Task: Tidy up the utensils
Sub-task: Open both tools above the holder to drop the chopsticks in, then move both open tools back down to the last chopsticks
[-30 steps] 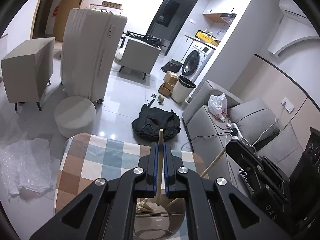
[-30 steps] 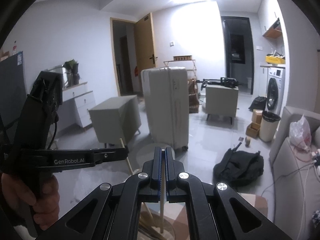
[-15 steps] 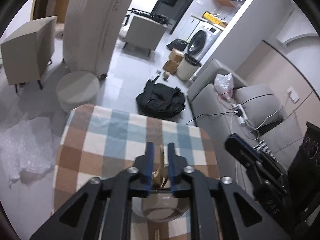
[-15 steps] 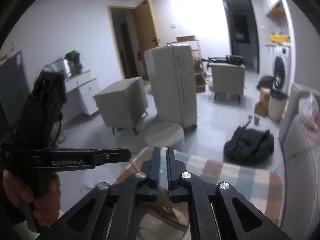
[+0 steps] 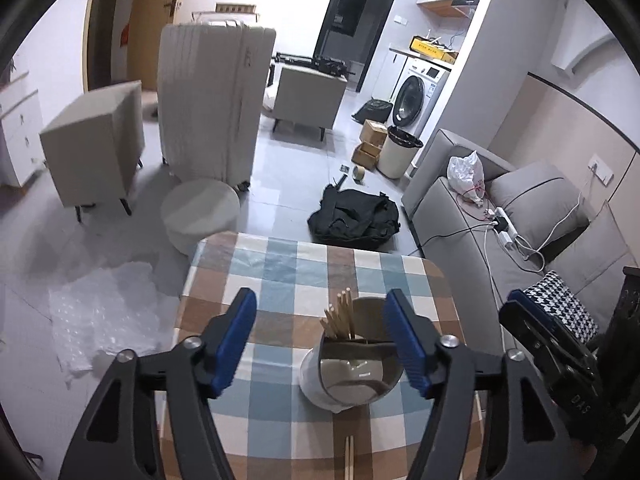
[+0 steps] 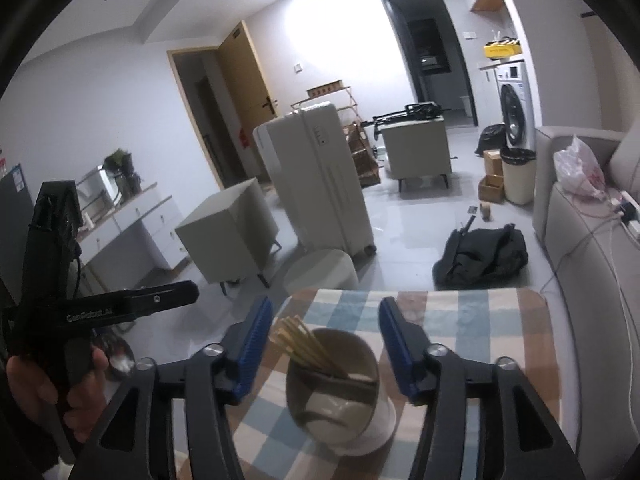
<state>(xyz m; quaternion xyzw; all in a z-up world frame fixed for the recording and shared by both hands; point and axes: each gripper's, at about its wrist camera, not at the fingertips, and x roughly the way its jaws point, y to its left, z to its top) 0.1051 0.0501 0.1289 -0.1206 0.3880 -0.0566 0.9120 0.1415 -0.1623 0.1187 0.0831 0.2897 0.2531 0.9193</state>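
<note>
Now one cup (image 5: pixel 352 376) holds several chopsticks (image 5: pixel 340 318), two more chopsticks (image 5: pixel 349 456) lie nearby, and both hand-held grippers (image 5: pixel 320 336) (image 6: pixel 322 344) gape empty.

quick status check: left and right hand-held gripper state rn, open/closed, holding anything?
Left hand-held gripper: open, jaws just opened, holding nothing; chopsticks stand in the cup.
Right hand-held gripper: open, jaws just opened, holding nothing.

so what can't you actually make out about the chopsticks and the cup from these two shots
- Loose chopsticks, left wrist view: cut off by the bottom edge; full length unseen.
- Chopsticks in the cup, both views: lower ends hidden by the cup wall; count unclear, tips overlap.
- Cup bottom, both views: glare and shadow hide what else lies inside.
</note>
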